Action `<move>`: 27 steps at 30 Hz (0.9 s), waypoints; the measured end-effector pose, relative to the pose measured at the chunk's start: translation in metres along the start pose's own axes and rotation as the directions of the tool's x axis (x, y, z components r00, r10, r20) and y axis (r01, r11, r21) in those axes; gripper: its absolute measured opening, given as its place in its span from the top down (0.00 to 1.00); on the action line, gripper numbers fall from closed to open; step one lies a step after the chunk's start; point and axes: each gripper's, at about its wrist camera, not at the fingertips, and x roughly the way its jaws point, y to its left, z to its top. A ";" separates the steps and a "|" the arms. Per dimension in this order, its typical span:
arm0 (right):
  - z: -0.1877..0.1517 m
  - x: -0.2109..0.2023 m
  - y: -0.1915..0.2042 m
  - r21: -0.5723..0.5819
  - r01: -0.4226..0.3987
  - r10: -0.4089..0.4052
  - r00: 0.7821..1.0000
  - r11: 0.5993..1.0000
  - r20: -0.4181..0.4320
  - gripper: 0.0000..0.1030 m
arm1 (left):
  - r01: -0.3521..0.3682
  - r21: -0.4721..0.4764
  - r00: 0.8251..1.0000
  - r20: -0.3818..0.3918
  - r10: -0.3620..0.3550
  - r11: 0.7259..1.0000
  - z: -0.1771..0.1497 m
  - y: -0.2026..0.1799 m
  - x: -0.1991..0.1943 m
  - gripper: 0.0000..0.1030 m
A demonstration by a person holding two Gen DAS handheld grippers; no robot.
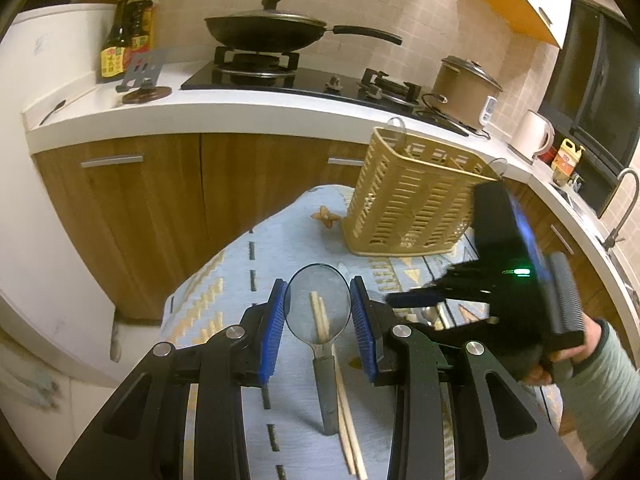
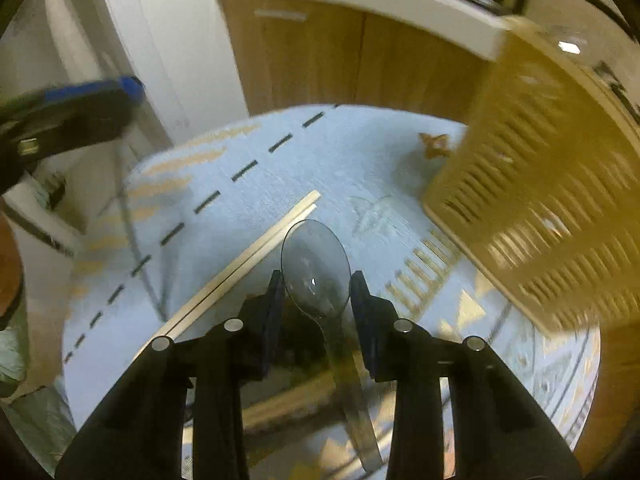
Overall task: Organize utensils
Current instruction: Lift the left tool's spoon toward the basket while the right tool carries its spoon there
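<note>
My left gripper (image 1: 319, 294) is shut on the bowl of a see-through grey spoon (image 1: 320, 320), whose dark handle runs back between the fingers. A pair of wooden chopsticks (image 1: 346, 412) lies on the blue patterned cloth (image 1: 224, 280) under it. In the right wrist view, my right gripper (image 2: 316, 280) is shut on the bowl of a second clear spoon (image 2: 314, 264), handle trailing toward the camera. The chopsticks (image 2: 240, 264) lie just to its left. The tan slotted utensil basket (image 1: 412, 204) (image 2: 540, 200) stands upright at the cloth's far right. The right gripper's body (image 1: 520, 264) shows blurred, held by a hand in a green sleeve.
A small brown ornament (image 1: 326, 218) lies on the cloth beside the basket. Wooden cabinets (image 1: 160, 200) and a white counter with a hob, a wok (image 1: 268, 32), a rice cooker (image 1: 464, 88) and bottles stand behind the table. The left gripper (image 2: 80, 104) shows blurred at upper left.
</note>
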 end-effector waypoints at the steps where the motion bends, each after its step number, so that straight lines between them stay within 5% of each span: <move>1: -0.008 -0.009 -0.002 0.025 -0.001 0.000 1.000 1.000 0.028 0.70 | 0.007 0.000 1.000 0.004 -0.007 1.000 0.000 -0.001 -0.001 0.70; 11: -0.079 -0.092 -0.001 0.198 -0.029 -0.035 0.950 0.980 0.309 0.71 | 0.059 0.061 0.997 0.038 -0.062 0.996 -0.009 -0.034 -0.007 0.70; 19: -0.085 -0.134 -0.010 0.254 -0.038 -0.068 0.915 0.966 0.397 0.71 | 0.065 0.110 0.994 0.081 -0.074 0.992 -0.003 -0.058 -0.018 0.70; 27: -0.064 -0.180 -0.032 0.329 -0.062 -0.124 0.848 0.942 0.515 0.71 | 0.064 0.165 0.982 0.163 -0.091 0.984 0.037 -0.080 -0.028 0.70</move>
